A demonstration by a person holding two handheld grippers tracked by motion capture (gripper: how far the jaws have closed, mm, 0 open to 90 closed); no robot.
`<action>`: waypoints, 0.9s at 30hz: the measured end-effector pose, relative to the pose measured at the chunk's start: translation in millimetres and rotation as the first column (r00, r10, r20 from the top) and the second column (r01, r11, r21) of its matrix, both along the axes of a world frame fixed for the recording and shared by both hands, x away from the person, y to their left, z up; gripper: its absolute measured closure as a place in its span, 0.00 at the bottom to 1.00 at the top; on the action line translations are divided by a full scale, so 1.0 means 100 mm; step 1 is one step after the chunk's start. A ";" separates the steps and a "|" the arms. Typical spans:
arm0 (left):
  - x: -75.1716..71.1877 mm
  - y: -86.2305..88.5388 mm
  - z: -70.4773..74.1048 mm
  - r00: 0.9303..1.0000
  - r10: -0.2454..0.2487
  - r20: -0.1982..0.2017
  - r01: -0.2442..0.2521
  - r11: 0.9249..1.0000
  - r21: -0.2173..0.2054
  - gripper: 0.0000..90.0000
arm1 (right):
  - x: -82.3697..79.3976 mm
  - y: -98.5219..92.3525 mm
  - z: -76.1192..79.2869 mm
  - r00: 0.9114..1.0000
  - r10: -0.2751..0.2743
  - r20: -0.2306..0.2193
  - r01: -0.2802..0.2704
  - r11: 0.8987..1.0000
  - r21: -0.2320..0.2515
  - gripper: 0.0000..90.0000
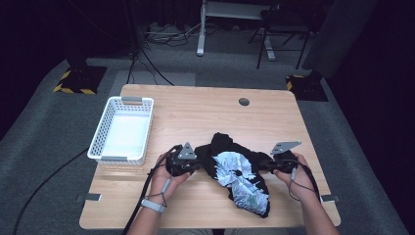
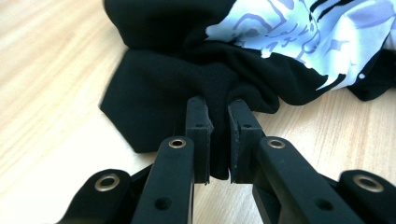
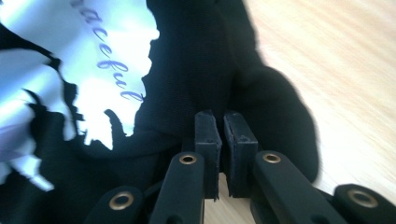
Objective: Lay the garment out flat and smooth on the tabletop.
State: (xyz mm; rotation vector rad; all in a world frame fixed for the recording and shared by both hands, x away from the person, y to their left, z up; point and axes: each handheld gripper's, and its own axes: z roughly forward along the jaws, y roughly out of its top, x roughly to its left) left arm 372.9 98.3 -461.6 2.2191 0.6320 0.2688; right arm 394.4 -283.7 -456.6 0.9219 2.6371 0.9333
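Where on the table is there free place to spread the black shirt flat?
The widest bare patch of the table lies beyond the black shirt, between the white basket and the round hole. A smaller strip is at the near edge, left of the shirt. The middle is crowded: left gripper and right gripper both pinch the shirt.

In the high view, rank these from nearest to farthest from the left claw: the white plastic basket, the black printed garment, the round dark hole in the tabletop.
1. Black printed garment: pinched in the left claw, at its right.
2. White plastic basket: to the claw's left, toward the table's left edge.
3. Round dark hole in the tabletop: near the far edge.
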 end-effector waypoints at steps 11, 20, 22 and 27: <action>-0.14 0.33 0.35 0.986 0.140 0.086 -0.140 0.990 -0.016 0.90 | -0.44 -0.87 0.44 0.964 -0.262 0.039 0.263 0.964 -0.028 0.96; -0.04 0.39 0.35 0.978 0.201 0.047 -0.193 0.972 -0.132 0.53 | -0.48 -1.08 0.51 0.959 -0.284 -0.020 0.285 0.955 0.087 0.50; 0.02 0.37 0.31 0.979 0.203 0.032 -0.198 0.972 -0.126 0.51 | -0.40 -1.08 0.48 0.956 -0.292 -0.011 0.292 0.953 0.086 0.48; 0.20 0.27 0.17 0.980 0.197 -0.008 -0.197 0.978 -0.074 0.50 | -0.17 -1.01 0.35 0.947 -0.321 0.010 0.320 0.946 0.062 0.43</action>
